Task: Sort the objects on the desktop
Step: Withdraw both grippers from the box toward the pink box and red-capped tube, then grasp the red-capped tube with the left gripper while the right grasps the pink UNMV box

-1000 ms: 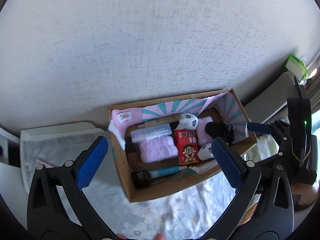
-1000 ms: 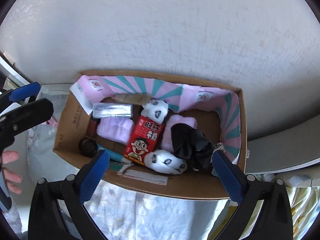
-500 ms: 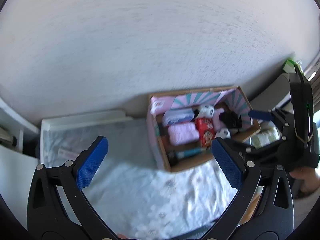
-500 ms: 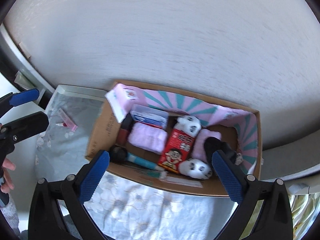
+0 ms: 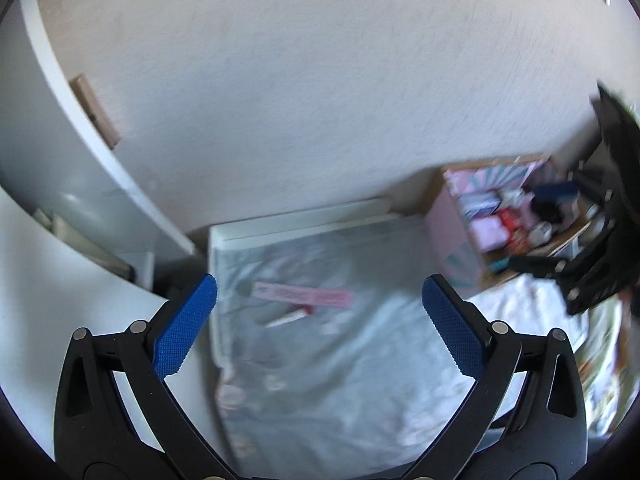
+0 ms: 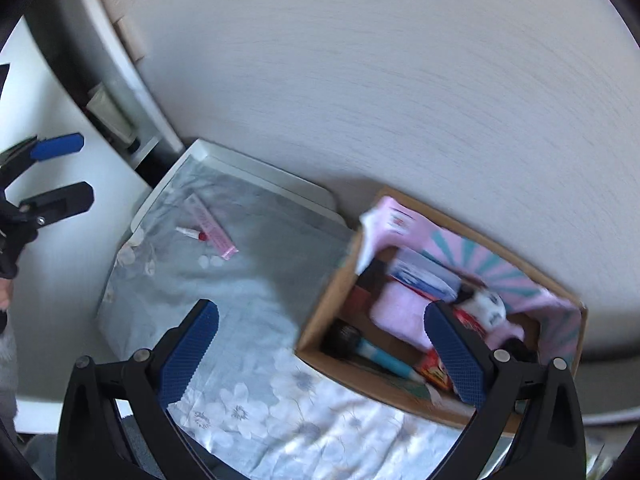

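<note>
- left gripper: blue pads spread apart, nothing between them, aimed at the flowered cloth.
- right gripper: also spread and empty, beside the cardboard box.
- pink packet and small tube lie on the cloth, touching or nearly so, well apart from the box.
- judgement: packet looks thin, light, floppy; pinch across its narrow width near one end. tube looks small and may roll; grip mid-body.

1. No text can be read in either view; both are blurred.
2. The red carton inside the cardboard box carries print too smeared to make out.
3. The pink packet, left of the cardboard box, shows faint illegible marks.
</note>
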Available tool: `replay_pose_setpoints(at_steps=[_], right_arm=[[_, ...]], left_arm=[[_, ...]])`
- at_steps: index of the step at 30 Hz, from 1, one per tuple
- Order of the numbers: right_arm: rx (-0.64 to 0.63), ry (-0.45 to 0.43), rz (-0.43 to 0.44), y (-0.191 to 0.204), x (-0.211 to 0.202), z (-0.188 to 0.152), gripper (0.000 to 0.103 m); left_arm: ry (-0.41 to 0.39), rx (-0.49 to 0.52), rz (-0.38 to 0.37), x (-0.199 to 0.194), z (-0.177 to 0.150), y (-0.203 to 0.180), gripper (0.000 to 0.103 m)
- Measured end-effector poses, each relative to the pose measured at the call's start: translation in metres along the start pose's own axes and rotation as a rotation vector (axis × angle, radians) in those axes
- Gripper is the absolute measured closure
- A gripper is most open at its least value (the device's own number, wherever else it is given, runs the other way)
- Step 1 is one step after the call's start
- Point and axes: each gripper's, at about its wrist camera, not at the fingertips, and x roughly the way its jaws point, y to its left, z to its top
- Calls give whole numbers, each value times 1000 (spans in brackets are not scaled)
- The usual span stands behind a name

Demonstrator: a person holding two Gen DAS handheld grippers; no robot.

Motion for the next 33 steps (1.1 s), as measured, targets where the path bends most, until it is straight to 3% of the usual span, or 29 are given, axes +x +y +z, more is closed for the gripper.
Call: replay_pose_setpoints(at_steps=[7,11,13,17,29,33], right_arm=[[-181,61,31,38,39,20,0],[-306,96,65,61,68,26,0],[-361,122,72,70,90,32,5],[-400,178,90,84,129,42,14],[-451,250,147,113,191,51,44],[-455,256,160,118,200,53,46]], left_arm=[[60,129,35,51,-39,18,10],[91,181,3,96,-63,21,16],[124,180,-19,119,-69,23,26],[181,193,-32,157,-80,30,35],[201,203,-107,184,-82,32,51],[203,206,-150,183,-82,29,66]])
